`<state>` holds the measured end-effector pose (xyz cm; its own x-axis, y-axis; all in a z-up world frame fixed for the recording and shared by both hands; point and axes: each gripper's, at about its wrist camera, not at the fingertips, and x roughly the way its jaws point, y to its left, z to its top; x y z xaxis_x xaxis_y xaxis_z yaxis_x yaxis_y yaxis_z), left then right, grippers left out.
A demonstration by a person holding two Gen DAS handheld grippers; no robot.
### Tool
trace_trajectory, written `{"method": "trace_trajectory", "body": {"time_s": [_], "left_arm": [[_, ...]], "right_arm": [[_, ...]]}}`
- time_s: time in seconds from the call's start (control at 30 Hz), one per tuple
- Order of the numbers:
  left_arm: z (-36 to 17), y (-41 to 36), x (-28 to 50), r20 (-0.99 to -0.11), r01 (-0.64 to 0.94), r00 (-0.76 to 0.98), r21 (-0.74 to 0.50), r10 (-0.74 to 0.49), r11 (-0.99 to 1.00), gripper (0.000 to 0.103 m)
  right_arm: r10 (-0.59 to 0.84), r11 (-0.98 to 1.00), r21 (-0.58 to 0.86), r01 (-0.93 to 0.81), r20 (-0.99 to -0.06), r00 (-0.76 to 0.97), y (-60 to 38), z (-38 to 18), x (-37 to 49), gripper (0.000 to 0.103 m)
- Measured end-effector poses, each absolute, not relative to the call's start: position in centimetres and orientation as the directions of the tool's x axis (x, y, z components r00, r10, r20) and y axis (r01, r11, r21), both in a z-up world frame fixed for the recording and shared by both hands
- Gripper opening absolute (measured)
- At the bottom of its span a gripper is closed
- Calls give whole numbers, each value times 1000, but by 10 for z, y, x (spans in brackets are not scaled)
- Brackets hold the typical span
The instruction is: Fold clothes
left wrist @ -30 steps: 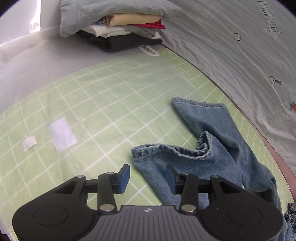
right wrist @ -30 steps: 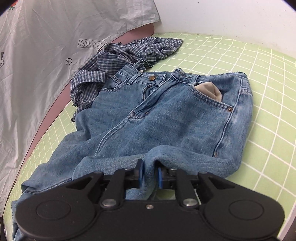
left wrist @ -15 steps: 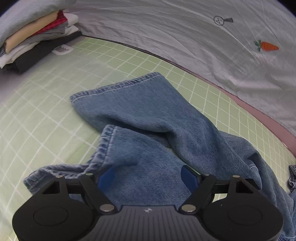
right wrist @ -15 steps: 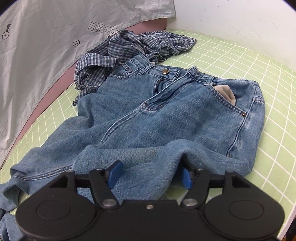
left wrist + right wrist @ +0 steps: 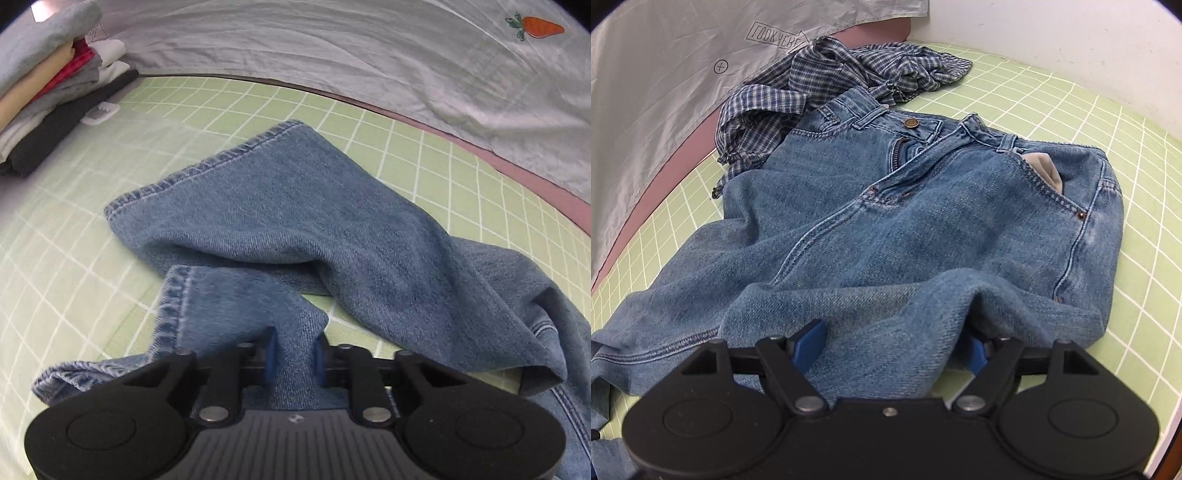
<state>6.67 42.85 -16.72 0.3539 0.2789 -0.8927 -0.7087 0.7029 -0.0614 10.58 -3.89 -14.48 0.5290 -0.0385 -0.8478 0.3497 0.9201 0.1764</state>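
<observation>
The jeans (image 5: pixel 923 236) lie rumpled on the green grid mat (image 5: pixel 92 280). A denim leg fold is pinched between the pressed-together jaws of the left gripper (image 5: pixel 293 356). The right gripper (image 5: pixel 894 341) is spread around a thigh fold. The leg should be drawn out straight, without twisting.

Jeans (image 5: pixel 923 229): mid blue denim w/ lighter blue stitching, copper button, beige pocket lining. Shirt (image 5: pixel 827 85): navy and white check. Mat (image 5: pixel 424 147): light green w/ white grid lines. Sheet (image 5: pixel 332 48): pale grey, w/ an orange carrot print. Folded stack (image 5: pixel 48 96): grey, tan, red, white, black. Gripper pads (image 5: pixel 809 341): blue; bodies black.
</observation>
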Motion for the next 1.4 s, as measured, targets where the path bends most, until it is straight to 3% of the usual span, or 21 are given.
{"method": "trace_trajectory", "body": {"time_s": [0.17, 0.33, 0.43, 0.5, 0.67, 0.9, 1.03, 1.1, 1.17, 1.23, 1.4], "left_arm": [[-129, 428, 33, -825, -706, 487, -177, 288, 686, 18], [-61, 413, -24, -661, -633, 678, -302, 321, 713, 18], [-31, 403, -65, -578, -613, 732, -329, 360, 718, 18], [-22, 401, -97, -572, -642, 718, -327, 396, 693, 18], [-51, 403, -177, -679, -771, 597, -339, 428, 539, 18], [-119, 398, -239, -857, -888, 397, -268, 329, 374, 20], [-127, 392, -245, -886, -892, 346, -208, 309, 402, 27], [-117, 391, -243, -863, -876, 367, -196, 346, 440, 36], [-106, 391, -242, -838, -860, 389, -182, 382, 478, 59], [-92, 391, -239, -804, -844, 411, -158, 429, 512, 73], [-70, 397, -216, -749, -786, 475, -127, 461, 604, 91]], "right_arm": [[-31, 924, 181, 336, -841, 539, -39, -141, 103, 77], [-12, 924, 208, 322, -825, 566, -43, -135, 92, 77], [1, 927, 216, 306, -819, 574, -46, -133, 79, 77], [9, 932, 216, 290, -815, 579, -47, -133, 70, 77], [32, 942, 213, 259, -827, 562, -51, -139, 43, 77], [59, 955, 205, 214, -840, 540, -51, -144, 25, 77], [70, 964, 197, 178, -837, 542, -44, -139, 19, 77], [69, 970, 186, 160, -832, 551, -39, -137, 17, 77], [66, 975, 174, 141, -826, 560, -35, -136, 14, 78], [64, 979, 162, 123, -820, 569, -31, -134, 11, 80], [33, 988, 115, 100, -806, 591, -19, -131, 7, 90]]}}
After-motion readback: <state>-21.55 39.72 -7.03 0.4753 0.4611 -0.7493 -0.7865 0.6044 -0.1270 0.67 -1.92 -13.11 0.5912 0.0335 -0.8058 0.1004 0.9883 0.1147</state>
